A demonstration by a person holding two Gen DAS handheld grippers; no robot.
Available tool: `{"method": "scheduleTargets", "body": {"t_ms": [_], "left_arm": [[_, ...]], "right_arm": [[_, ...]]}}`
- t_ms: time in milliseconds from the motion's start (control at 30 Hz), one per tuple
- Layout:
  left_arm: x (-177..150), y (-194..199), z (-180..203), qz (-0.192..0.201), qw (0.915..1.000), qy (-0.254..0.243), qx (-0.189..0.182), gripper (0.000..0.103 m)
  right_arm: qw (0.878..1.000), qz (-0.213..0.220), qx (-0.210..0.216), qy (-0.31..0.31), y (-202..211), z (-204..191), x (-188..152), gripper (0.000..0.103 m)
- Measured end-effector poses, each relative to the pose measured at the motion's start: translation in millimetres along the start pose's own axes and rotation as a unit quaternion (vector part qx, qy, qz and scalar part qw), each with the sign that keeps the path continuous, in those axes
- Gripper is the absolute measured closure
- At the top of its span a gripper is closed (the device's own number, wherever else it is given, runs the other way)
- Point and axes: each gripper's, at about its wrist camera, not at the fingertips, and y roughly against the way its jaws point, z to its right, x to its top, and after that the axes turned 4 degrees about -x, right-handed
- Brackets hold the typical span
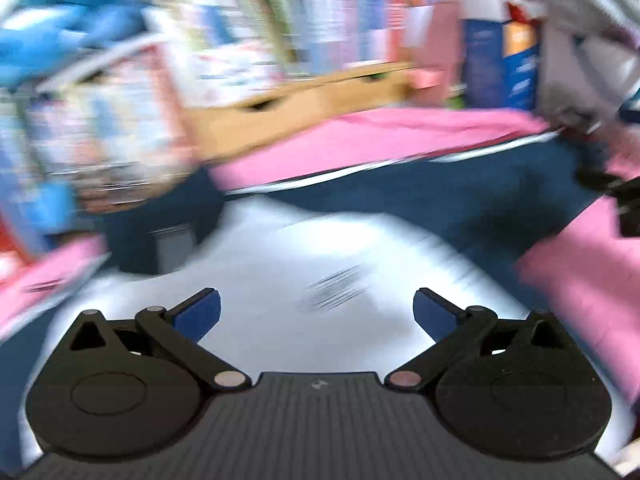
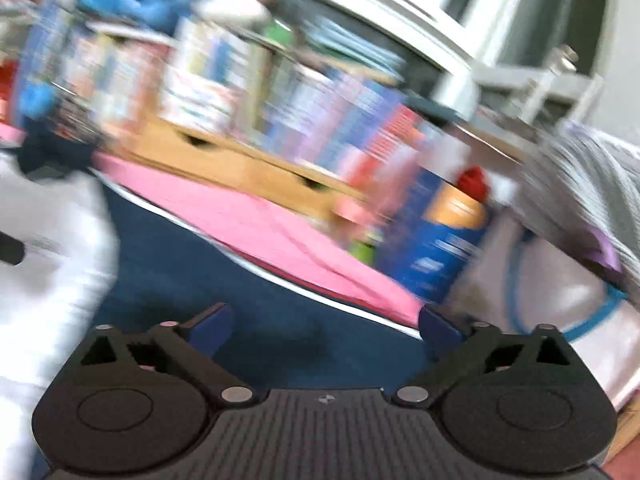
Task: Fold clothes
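The left gripper (image 1: 316,312) hangs spread and empty directly over the white panel of the garment (image 1: 304,264); the right gripper (image 2: 324,328), equally spread and empty, sits over its navy part, white to its left; the left looks nearer

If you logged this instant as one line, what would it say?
task: fold clothes | left gripper: jaws open, empty, over white garment | right gripper: jaws open, empty, over navy cloth | views: motion-blurred
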Motion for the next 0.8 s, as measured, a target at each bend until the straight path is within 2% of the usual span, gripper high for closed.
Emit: {"method": "scheduleTargets", "body": {"t_ms": [133, 233, 300, 400, 467, 600, 800], "left_arm": [[-61.5, 39.0, -50.6, -0.027, 0.9972, 0.031, 0.063, 0.0], [-102.2, 59.8, -74.2, -0.051, 0.9927, 0.084, 0.07, 0.0], [-124.0, 74.7, -85.1, -0.046, 0.9889, 0.125, 0.066, 0.0], [-143.0, 94.7, -89.8, -0.045, 0.9822, 0.173, 0.059, 0.0], [-151.3, 107.7, -82.4, -0.043, 0.9812, 0.179, 0.06, 0.0], [-166.1, 135.7, -59.7, -0.041, 0.9838, 0.164, 0.061, 0.0], [-183.1, 166.3, -37.2, -0.05, 0.9824, 0.17, 0.06, 0.0]], "right_arm": [[0.997, 0.027, 0.076, -0.013, 40.3, -64.8, 11.6, 0.0], [0.99, 0.022, 0.135, -0.024, 58.7, -117.9, 14.1, 0.0], [0.987, 0.011, 0.159, -0.023, 66.5, -146.8, 12.9, 0.0], [0.986, -0.029, 0.162, -0.026, 78.4, -178.0, 4.8, 0.0], [0.985, -0.053, 0.157, -0.046, 87.1, -185.8, -3.0, 0.0], [0.979, -0.059, 0.161, -0.113, 116.0, -176.8, -29.2, 0.0], [0.981, -0.064, 0.15, -0.109, 163.9, -168.4, -57.9, 0.0]]}}
